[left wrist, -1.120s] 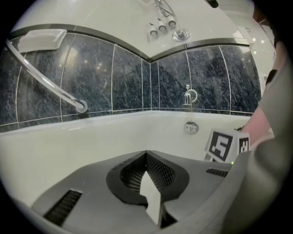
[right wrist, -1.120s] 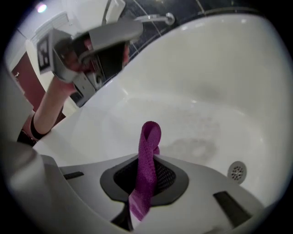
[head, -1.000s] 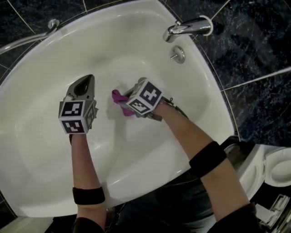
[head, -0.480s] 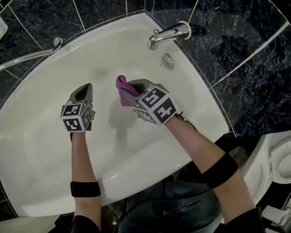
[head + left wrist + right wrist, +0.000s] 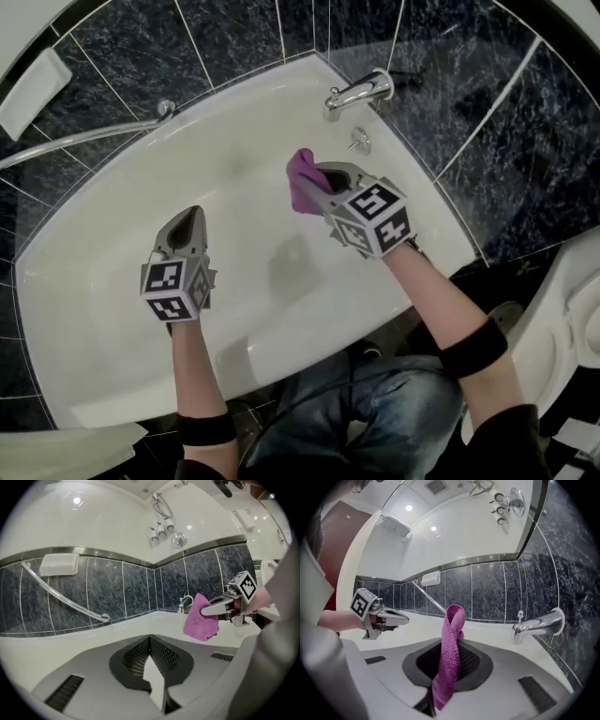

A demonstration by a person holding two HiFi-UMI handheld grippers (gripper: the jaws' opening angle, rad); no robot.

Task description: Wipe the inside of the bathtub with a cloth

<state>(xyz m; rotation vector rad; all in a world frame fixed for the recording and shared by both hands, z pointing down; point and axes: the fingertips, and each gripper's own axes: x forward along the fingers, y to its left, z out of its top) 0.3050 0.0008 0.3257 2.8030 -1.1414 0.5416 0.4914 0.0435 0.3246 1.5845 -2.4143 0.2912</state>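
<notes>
A purple cloth (image 5: 303, 181) hangs folded from my right gripper (image 5: 314, 187), which is shut on it. The cloth (image 5: 450, 653) runs up between the jaws and loops over their tips. It is held in the air inside the white bathtub (image 5: 112, 234), below the faucet (image 5: 361, 91), and its shadow falls on the tub floor. From the left gripper view the cloth (image 5: 201, 618) dangles off the right gripper (image 5: 205, 612) in front of the dark tiles. My left gripper (image 5: 187, 220) hovers over the tub's left half, shut and holding nothing (image 5: 150, 641).
A chrome faucet (image 5: 536, 625) and a round knob (image 5: 359, 141) sit at the tub's far corner. A chrome grab bar (image 5: 94, 134) runs along the dark tiled wall on the left. A toilet (image 5: 572, 328) stands to the right of the tub.
My right gripper has carried the cloth up off the tub floor and toward the faucet. The left gripper has stayed about where it was, still shut.
</notes>
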